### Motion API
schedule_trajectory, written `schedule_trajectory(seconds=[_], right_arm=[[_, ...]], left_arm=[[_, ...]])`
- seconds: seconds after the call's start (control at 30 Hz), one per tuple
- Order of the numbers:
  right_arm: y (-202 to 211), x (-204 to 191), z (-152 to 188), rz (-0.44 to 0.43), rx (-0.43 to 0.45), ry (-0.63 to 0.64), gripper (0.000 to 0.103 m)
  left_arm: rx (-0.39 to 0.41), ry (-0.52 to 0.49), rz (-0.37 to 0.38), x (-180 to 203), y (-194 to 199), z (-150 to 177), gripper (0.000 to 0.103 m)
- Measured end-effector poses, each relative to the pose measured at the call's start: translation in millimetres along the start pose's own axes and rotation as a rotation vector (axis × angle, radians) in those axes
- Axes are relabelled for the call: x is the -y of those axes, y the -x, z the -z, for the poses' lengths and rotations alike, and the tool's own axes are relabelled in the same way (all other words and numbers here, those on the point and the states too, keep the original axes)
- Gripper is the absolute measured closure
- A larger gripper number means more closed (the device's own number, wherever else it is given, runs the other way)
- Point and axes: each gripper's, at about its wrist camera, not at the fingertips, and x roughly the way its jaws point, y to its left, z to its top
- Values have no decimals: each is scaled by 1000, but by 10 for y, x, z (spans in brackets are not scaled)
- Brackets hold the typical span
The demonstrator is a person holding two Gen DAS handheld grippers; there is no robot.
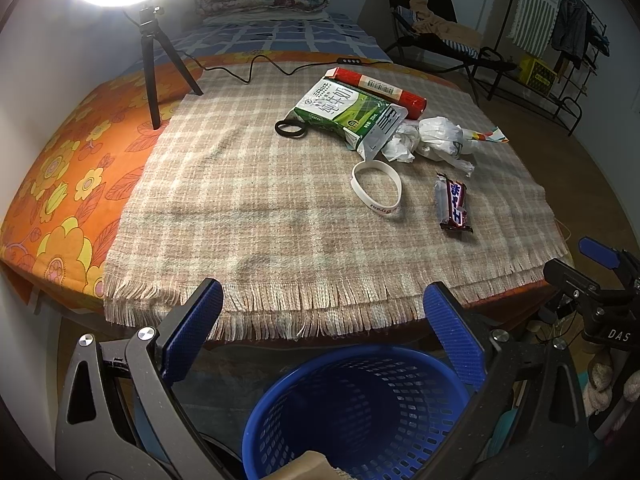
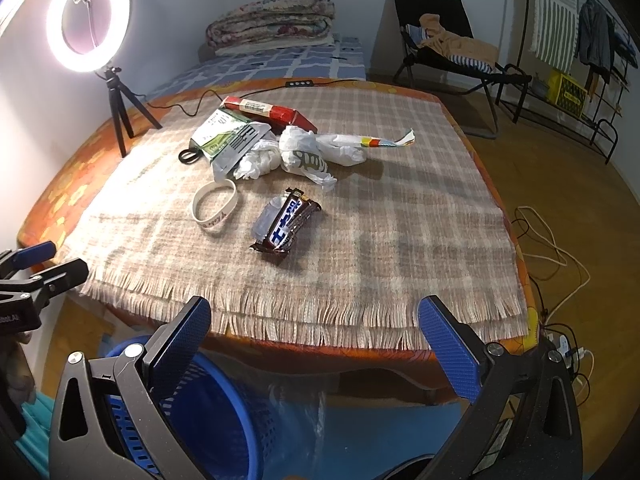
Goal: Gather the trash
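Big plaid blanket (image 2: 360, 208) covers the table, blue basket (image 1: 352, 412) sits on the floor at the near edge. Trash is piled toward the far side: milk carton (image 1: 340, 110), red box (image 1: 380, 88), crumpled white bags (image 2: 304, 152), then the candy wrapper (image 2: 286, 224) nearer, alone. Left gripper (image 1: 320, 332) and right gripper (image 2: 316, 344) both hang over the near edge, jaws spread wide, holding nothing. Risk, I'd guess: white wristband (image 2: 216, 204) and scissors (image 1: 290, 128) sit right by the trash, so a sloppy grab could bin them, or snag the blanket's loose weave.
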Motion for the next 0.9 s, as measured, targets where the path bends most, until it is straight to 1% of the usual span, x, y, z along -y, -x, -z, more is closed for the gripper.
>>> schedule_trajectory(seconds=[0.7, 0.8, 0.9], right_arm=[[-48, 19, 31, 15, -33, 9, 0], [-46, 30, 40, 14, -19, 29, 0], [-36, 62, 52, -18, 6, 31, 0]], left_arm=[[-5, -3, 0, -41, -9, 20, 1], [-8, -7, -5, -66, -26, 25, 1], [-15, -18, -8, -89, -109, 24, 1]])
